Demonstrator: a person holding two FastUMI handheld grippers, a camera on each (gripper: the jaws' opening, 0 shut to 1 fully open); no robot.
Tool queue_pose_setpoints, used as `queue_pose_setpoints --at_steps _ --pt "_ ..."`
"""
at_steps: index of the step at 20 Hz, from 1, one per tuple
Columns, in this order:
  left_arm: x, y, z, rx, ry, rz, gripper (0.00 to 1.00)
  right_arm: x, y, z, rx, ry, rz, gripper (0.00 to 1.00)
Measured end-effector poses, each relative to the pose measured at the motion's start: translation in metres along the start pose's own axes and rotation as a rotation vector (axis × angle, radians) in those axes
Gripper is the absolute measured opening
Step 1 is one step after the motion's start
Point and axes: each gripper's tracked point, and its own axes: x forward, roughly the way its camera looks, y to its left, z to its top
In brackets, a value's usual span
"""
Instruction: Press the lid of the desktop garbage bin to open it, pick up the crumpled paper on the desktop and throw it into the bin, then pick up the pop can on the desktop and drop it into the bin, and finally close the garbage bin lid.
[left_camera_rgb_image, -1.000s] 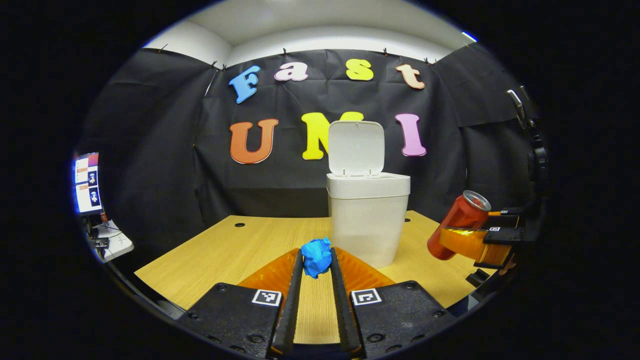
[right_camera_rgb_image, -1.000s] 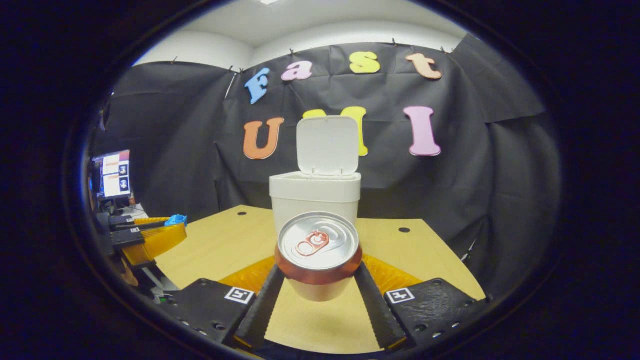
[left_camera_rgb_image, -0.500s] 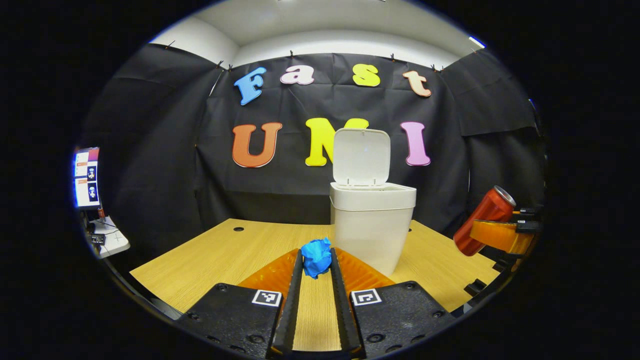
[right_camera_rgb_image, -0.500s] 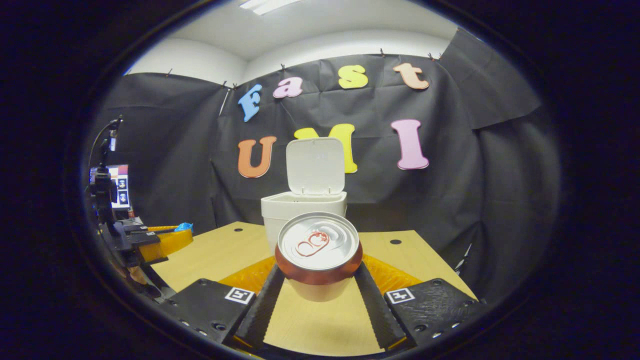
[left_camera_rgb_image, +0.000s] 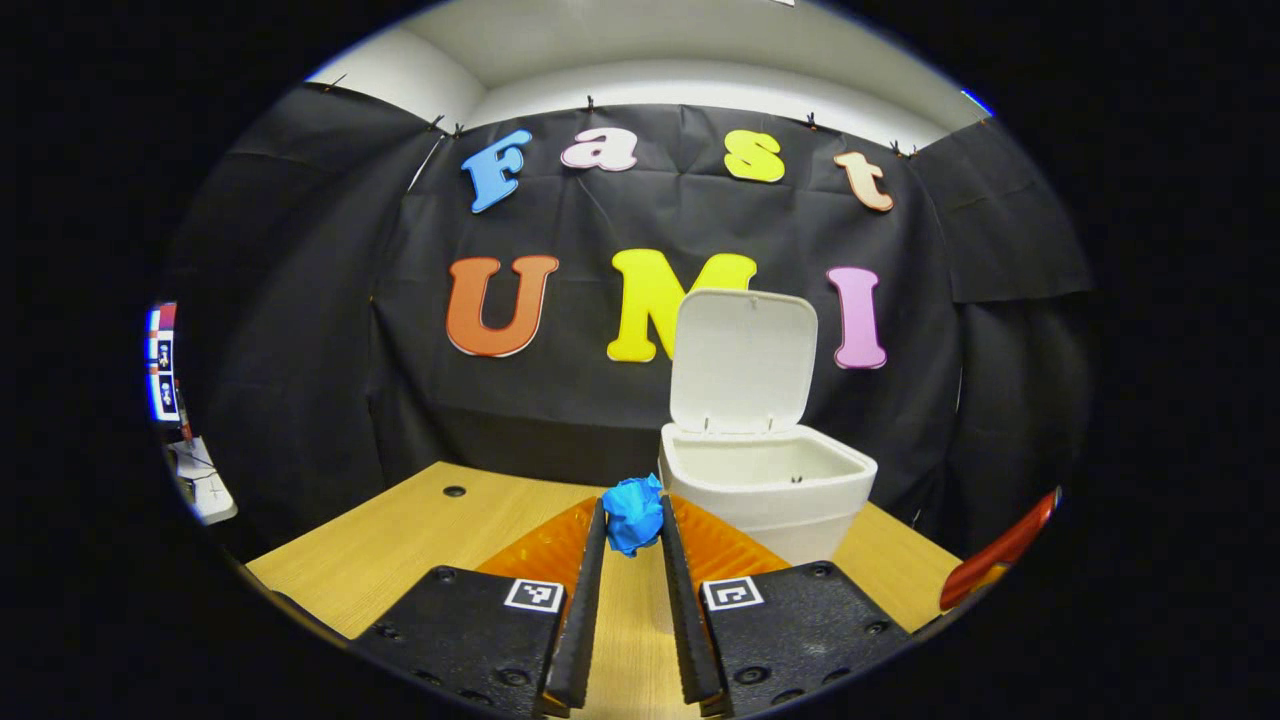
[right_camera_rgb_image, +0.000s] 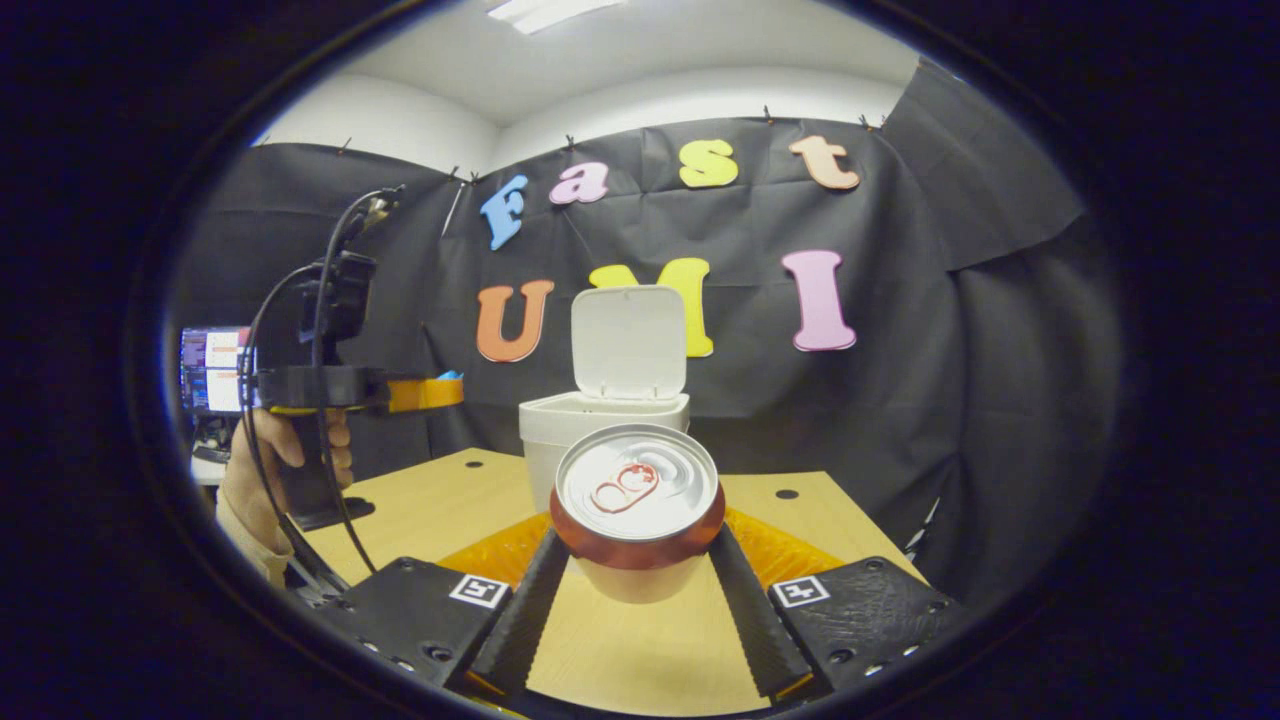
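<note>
A white garbage bin (left_camera_rgb_image: 765, 490) (right_camera_rgb_image: 600, 425) stands at the back of the wooden desk (left_camera_rgb_image: 420, 535) with its lid (left_camera_rgb_image: 745, 360) (right_camera_rgb_image: 630, 345) standing upright and open. My left gripper (left_camera_rgb_image: 632, 520) is shut on a blue crumpled paper (left_camera_rgb_image: 632, 512), held above the desk just short of the bin's near left rim. My right gripper (right_camera_rgb_image: 638, 545) is shut on a red pop can (right_camera_rgb_image: 637, 495), its silver top facing the camera, in front of the bin. In the right gripper view the left gripper (right_camera_rgb_image: 445, 392) is raised at the left, held by a hand (right_camera_rgb_image: 265, 470). The can's red side (left_camera_rgb_image: 1000, 550) shows at the right edge of the left gripper view.
A monitor (right_camera_rgb_image: 210, 368) (left_camera_rgb_image: 160, 362) glows beyond the desk's left side. Small cable holes (left_camera_rgb_image: 454, 491) (right_camera_rgb_image: 786, 494) sit in the desk top. Black cloth walls close the booth behind and to the right of the bin.
My left gripper has risen and moved closer to the bin with the paper, so the bin's inside now shows. The right gripper holds the can nearly still.
</note>
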Motion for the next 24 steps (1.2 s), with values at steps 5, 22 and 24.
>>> queue_pose_setpoints --at_steps 5,22,24 --pt "0.061 -0.026 0.019 -0.024 -0.042 -0.064 0.36 0.001 -0.003 -0.002 0.014 0.009 0.000 0.80" --pt "0.106 -0.128 0.007 0.108 -0.014 -0.190 0.43 0.006 -0.014 -0.003 0.018 -0.009 -0.026 0.80" --pt "0.106 -0.130 0.004 0.109 -0.010 -0.189 0.46 0.006 -0.015 -0.003 0.020 -0.008 -0.027 0.80"
